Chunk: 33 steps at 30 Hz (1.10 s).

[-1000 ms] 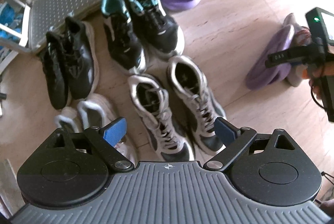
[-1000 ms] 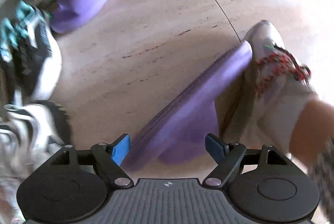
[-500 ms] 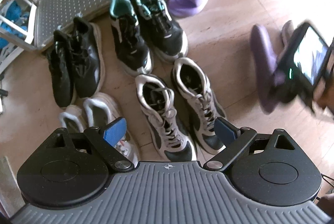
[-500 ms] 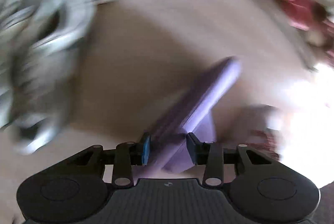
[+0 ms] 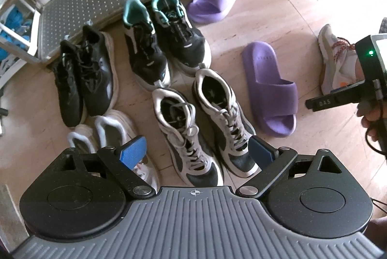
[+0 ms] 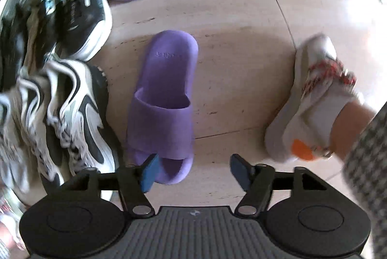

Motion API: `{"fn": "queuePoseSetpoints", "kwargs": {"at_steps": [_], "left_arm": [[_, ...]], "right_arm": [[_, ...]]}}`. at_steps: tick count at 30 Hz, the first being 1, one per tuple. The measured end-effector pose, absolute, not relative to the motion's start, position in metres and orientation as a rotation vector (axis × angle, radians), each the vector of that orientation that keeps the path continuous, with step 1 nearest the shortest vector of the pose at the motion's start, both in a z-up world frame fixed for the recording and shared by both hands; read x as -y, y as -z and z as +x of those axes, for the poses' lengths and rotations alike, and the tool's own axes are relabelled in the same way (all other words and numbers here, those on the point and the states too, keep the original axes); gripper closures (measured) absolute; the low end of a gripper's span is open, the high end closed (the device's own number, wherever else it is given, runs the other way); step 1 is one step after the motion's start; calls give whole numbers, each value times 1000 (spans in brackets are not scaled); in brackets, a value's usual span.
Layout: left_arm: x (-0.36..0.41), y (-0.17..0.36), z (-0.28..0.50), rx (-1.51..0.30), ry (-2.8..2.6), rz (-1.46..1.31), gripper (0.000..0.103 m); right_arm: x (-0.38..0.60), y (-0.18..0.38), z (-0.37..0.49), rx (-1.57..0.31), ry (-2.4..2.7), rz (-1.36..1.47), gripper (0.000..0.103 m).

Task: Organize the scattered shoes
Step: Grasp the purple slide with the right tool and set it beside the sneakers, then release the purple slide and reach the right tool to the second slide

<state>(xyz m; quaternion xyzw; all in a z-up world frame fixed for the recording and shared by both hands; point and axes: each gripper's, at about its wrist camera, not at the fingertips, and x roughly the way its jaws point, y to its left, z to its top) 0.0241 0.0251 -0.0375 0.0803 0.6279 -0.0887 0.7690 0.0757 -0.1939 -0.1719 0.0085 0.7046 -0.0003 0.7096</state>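
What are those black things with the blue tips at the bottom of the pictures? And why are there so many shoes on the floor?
Those are grabbing tools, each called a gripper. A person holds one in each hand, and each has a little camera that looks forward past its two blue fingertips. One picture is from the left gripper, the other from the right gripper.

Both are open and hold nothing right now.

The person is tidying shoes on the tan tiled floor. Lined up in pairs are black sneakers, black sneakers with teal lining and grey and white laced sneakers. One purple foam slide sandal lies flat just in front of the right gripper. Its partner, a second purple slide, lies further away by the metal shoe rack.

The white shoe with red laces is on the person's own foot.
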Motion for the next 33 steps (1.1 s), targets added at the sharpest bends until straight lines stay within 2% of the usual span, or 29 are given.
{"fn": "queuePoseSetpoints", "kwargs": {"at_steps": [4,8,15,21,23,27,33], "left_arm": [[-25,46,30,-1388,176,177,9],[-29,53,37,-1406,160,166,9],[-36,58,47,-1418,137,156,9],[-34,60,44,-1434,191,146,9],[-30,57,42,-1424,216,148,9],[-24,51,39,-1395,229,156,8],[-17,38,40,-1341,228,113,8]], "right_arm": [[182,191,86,-1544,14,138,19],[170,215,99,-1577,43,206,17],[121,242,104,-1580,-31,-84,14],[97,234,91,-1571,-267,-264,18],[98,227,94,-1572,-243,-244,23],[118,209,103,-1578,-130,-90,17],[149,177,102,-1563,-46,42,15]]}}
